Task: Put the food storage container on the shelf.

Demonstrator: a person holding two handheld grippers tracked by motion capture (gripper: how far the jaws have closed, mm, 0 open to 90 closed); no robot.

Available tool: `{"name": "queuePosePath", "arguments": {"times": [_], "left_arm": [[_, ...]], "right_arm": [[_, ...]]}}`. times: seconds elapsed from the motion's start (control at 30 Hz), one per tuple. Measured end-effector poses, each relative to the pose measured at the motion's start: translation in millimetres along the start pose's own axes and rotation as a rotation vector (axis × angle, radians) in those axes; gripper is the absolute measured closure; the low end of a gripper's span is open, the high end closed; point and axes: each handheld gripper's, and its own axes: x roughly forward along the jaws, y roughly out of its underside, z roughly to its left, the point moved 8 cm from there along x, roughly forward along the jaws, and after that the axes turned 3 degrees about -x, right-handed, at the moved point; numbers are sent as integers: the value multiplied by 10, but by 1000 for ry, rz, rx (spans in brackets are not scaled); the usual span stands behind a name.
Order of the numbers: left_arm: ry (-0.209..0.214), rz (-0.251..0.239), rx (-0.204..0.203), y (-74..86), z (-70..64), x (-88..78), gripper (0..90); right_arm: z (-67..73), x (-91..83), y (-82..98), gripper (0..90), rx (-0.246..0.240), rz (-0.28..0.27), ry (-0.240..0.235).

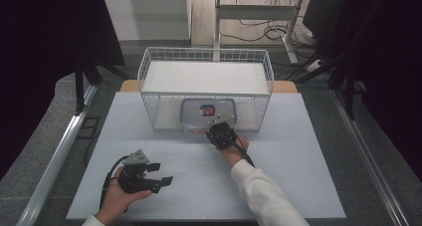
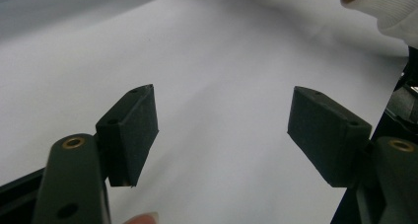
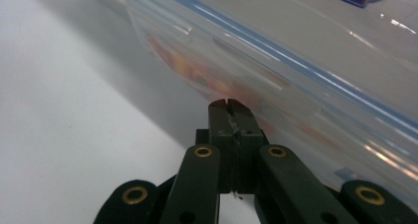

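Your right gripper [image 1: 220,131] had its jaws pressed fully together, tips against the near wall of the clear plastic container [image 1: 208,112]; nothing was caught between them. Judged as a push, not a grip: closed tips make a firm nose for nudging the box on into the wire basket [image 1: 149,61]. The container lay flat at the basket's near side, seemingly partly through its open front, lid on; orange contents showed blurred through the wall. Lid label [image 1: 207,109]: red and blue, writing too small to read. A blue line ran along the lid edge.

Your left gripper [image 1: 158,175] was parked at the near left of the white table [image 1: 298,186], jaws wide apart, holding nothing, probably kept clear of the work.
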Motion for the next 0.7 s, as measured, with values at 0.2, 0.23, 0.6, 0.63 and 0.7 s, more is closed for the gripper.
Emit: {"name": "queuePosePath", "arguments": {"times": [0.2, 0.23, 0.6, 0.63, 0.7], "left_arm": [[0, 4, 0, 3, 2, 6, 266], [-1, 5, 0, 4, 4, 8, 266], [4, 7, -7, 12, 24, 9, 266], [4, 8, -7, 13, 27, 11, 266], [4, 8, -7, 14, 28, 12, 265]], "right_arm": [[-81, 64, -47, 888, 28, -8, 8], [-91, 77, -59, 889, 33, -9, 9], [-211, 160, -132, 889, 71, -4, 27], [-214, 167, -139, 889, 72, -6, 26], [-217, 178, -151, 888, 73, -3, 26]]}}
